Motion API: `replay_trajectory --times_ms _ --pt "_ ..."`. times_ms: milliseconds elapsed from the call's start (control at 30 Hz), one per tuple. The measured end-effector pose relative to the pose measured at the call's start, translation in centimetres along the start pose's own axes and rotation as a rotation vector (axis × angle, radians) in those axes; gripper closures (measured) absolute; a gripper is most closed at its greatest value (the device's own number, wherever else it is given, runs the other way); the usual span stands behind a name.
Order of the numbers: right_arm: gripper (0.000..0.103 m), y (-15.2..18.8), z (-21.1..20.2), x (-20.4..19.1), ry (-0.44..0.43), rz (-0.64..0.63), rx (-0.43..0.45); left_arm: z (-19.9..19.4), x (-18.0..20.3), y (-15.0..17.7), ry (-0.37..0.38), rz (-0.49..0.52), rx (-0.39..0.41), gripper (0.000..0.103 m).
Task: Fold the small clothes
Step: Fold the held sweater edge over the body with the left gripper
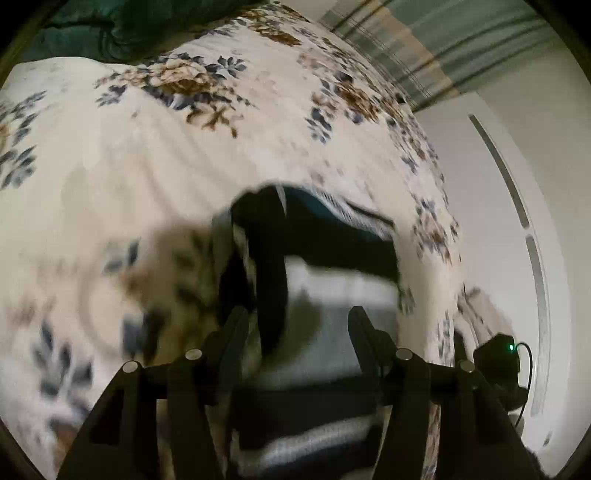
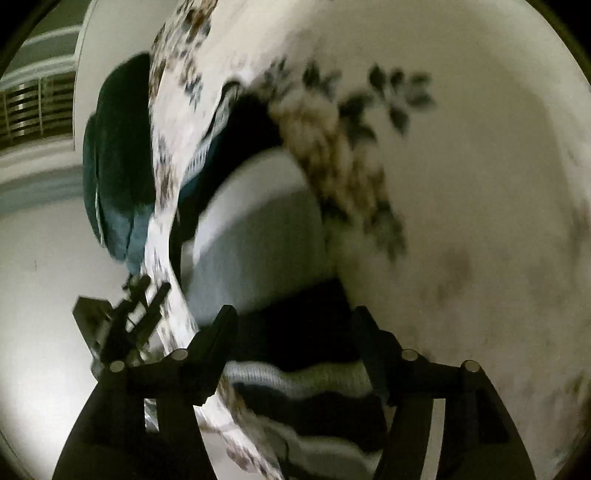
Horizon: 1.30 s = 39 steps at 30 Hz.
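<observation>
A small striped garment point(image 1: 325, 280) in black, white and grey lies on a floral bedspread point(image 1: 155, 166), blurred by motion. My left gripper point(image 1: 299, 317) is open, its fingers spread over the near end of the garment, with cloth between and under them. In the right wrist view the same garment point(image 2: 258, 229) lies under my right gripper point(image 2: 295, 317), which is open with its fingers either side of a black stripe. The left gripper point(image 2: 144, 295) shows at the left of the right wrist view. The right gripper body point(image 1: 498, 350) shows at the bed edge in the left wrist view.
A dark green cushion or blanket point(image 1: 122, 26) lies at the far end of the bed, and shows in the right wrist view point(image 2: 114, 184). A white wall or wardrobe point(image 1: 517, 203) stands beside the bed. Striped curtains point(image 1: 424, 48) hang behind.
</observation>
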State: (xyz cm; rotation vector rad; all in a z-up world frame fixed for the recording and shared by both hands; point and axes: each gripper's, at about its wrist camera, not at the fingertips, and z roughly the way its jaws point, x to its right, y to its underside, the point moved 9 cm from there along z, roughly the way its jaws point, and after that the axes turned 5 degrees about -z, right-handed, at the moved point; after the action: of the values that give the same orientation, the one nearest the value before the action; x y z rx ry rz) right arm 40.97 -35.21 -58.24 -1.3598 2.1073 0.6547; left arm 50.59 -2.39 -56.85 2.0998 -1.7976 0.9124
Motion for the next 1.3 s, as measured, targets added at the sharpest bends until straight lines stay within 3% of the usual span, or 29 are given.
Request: replay_trajectory --times_ms 100,267,367,467,533,600,767,800,867,933,967,1000,1167,1300 --pt "0.037 5.3 -0.8 0.4 0.017 -0.006 -0.066 -2.6 -0.4 4.5 -0.022 -0.015 -0.032 0.05" --pt "0.037 15.3 -1.9 4.1 0.125 0.003 -0.168 -5.9 -3.2 15.7 -0.118 -0.059 -0.136 0.048" --pt "0.037 22.1 -1.6 7.0 0.118 0.065 -0.246 -6.3 -5.9 22.0 -0.17 -0.121 -0.196 0.047" --pt "0.037 27.3 -0.4 10.0 0.141 0.073 -0.288 -5.8 -8.5 27.2 -0.182 -0.159 -0.215 0.047" --pt "0.037 30.2 0.6 11.3 0.119 0.081 -0.301 -4.7 -10.2 30.7 -0.186 -0.199 -0.269 0.047" --pt "0.037 32.1 1.7 11.8 0.081 0.086 -0.305 -4.5 -10.2 32.5 -0.141 -0.218 -0.282 0.047" --pt "0.037 34.4 4.6 11.7 0.002 0.066 -0.313 -4.2 -9.3 34.4 -0.042 -0.261 -0.27 0.05" --pt "0.037 34.4 5.1 11.4 -0.008 0.057 -0.312 -4.2 -8.9 34.5 -0.028 -0.261 -0.26 0.058" --pt "0.037 34.8 5.8 11.1 -0.019 0.045 -0.308 -4.1 -8.4 34.9 -0.037 -0.243 -0.27 0.094" --pt "0.046 35.0 6.1 10.8 -0.031 0.051 -0.292 -4.7 -7.9 34.9 -0.053 -0.225 -0.244 0.095" --pt "0.079 35.0 6.1 10.8 -0.028 0.06 -0.276 -5.1 -7.8 35.0 -0.056 -0.233 -0.234 0.095" --pt "0.091 34.9 6.1 10.4 -0.039 0.072 -0.27 -5.5 -7.6 35.0 -0.05 -0.248 -0.221 0.095" --pt "0.093 35.2 3.8 8.9 -0.092 0.107 -0.21 -8.4 -6.3 34.2 -0.005 -0.29 -0.181 0.095" --pt "0.093 34.4 1.5 6.2 -0.136 0.071 -0.175 -10.0 -3.8 31.2 0.024 -0.267 -0.138 0.095"
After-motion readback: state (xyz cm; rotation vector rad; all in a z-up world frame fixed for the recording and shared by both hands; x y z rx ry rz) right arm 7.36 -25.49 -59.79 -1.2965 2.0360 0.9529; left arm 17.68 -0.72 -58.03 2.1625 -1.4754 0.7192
